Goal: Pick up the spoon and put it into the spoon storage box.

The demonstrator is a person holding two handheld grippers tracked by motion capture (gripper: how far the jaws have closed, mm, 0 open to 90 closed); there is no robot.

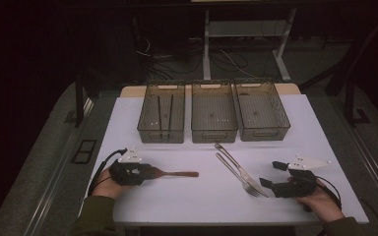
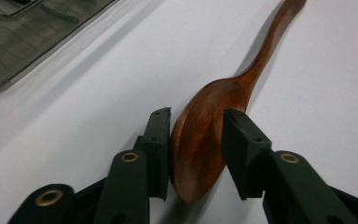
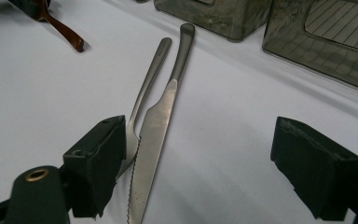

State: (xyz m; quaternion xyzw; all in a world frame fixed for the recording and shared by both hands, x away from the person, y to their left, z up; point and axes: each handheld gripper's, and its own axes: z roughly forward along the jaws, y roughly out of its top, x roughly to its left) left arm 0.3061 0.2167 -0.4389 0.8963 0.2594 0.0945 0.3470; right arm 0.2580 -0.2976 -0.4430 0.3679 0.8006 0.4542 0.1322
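Note:
A brown wooden spoon (image 1: 177, 173) lies on the white tabletop (image 1: 187, 201) at the left, handle pointing right. My left gripper (image 1: 150, 172) is shut on its bowl. In the left gripper view both pads press the sides of the spoon bowl (image 2: 200, 140), with the left gripper (image 2: 198, 115) over it. A steel fork (image 1: 236, 172) and a steel knife (image 1: 238, 164) lie side by side at the right. My right gripper (image 1: 270, 173) stands open beside their front ends. In the right gripper view the knife blade (image 3: 156, 126) lies between the jaws of the right gripper (image 3: 203, 128), and the fork (image 3: 147, 88) runs under the left jaw.
Three see-through grey bins stand in a row at the back: left (image 1: 160, 140), middle (image 1: 213, 139), right (image 1: 263, 137). The left bin holds two dark thin sticks (image 1: 165, 115). Beyond the table's far edge are desk legs and cables on the floor.

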